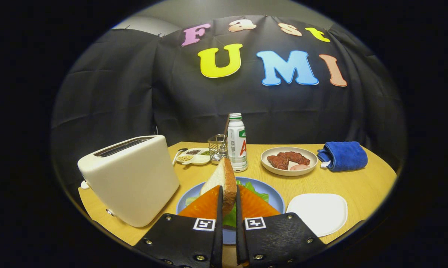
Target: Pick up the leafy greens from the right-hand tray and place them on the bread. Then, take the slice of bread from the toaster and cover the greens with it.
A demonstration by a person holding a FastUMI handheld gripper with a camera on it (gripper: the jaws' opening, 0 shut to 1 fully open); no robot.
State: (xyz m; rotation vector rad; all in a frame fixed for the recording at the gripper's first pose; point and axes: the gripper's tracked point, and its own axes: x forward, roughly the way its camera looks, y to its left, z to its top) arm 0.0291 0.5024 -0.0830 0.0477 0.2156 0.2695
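My gripper (228, 191) is shut on a slice of bread (221, 178), which stands on edge between the two fingers, crust to the right. It hangs over the blue plate (274, 197), where leafy greens (256, 188) lie spread beneath it. The lower bread on the plate is hidden by the fingers. The white toaster (131, 178) stands left of the plate, its slots showing no bread. The white tray (318, 213) right of the plate is bare.
Behind the plate stand a white bottle (237, 143), a small wire basket (217, 147) and a divided dish of grains (192, 156). A bowl of meat (289, 160) and a folded blue cloth (344, 155) sit at the back right of the wooden table (361, 182).
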